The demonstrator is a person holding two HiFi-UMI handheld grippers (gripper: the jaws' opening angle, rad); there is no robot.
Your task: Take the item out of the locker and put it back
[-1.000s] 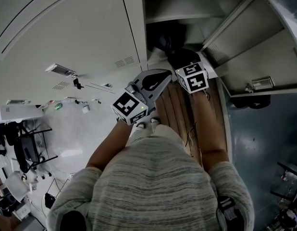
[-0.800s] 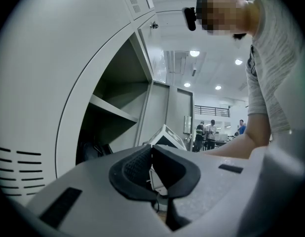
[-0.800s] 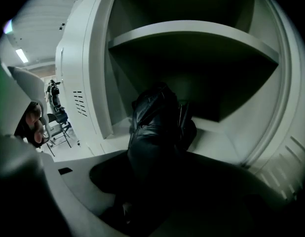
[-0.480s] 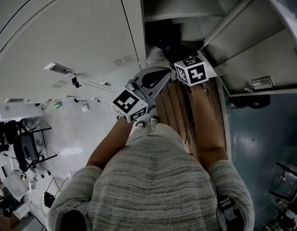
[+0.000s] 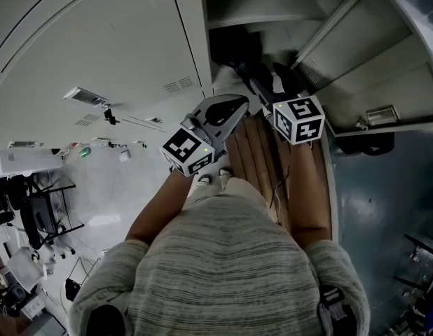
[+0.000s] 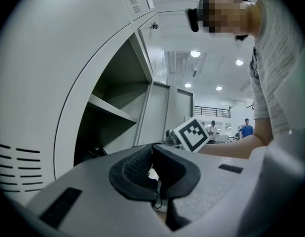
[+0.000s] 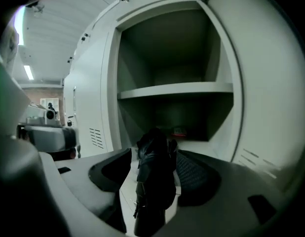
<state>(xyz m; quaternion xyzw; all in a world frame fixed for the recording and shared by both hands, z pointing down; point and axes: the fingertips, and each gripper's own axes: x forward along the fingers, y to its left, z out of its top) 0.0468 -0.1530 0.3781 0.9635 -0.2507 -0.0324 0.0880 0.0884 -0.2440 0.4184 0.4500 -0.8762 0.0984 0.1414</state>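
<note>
A black, soft, elongated item [image 7: 155, 174] stands clamped between the jaws of my right gripper [image 7: 153, 168], which is shut on it. In the head view this item [image 5: 253, 81] reaches from the right gripper [image 5: 267, 98] toward the open locker [image 5: 202, 61], just outside its mouth. The locker compartment has a shelf [image 7: 174, 90] and a dark space below it. My left gripper [image 6: 153, 174] hangs beside the locker front with its pads pressed together and nothing between them; the head view shows it [image 5: 223, 112] left of the right one.
The locker door [image 5: 374, 68] stands open at the right. A small red thing [image 7: 178, 131] lies deep under the shelf. Wooden slats [image 5: 262, 152] lie on the floor below the grippers, near the person's shoes [image 5: 216, 178]. Closed locker doors [image 5: 97, 40] fill the left.
My right gripper has drawn back and to the right, away from the locker, bringing the black item out with it. The left gripper has stayed put.
</note>
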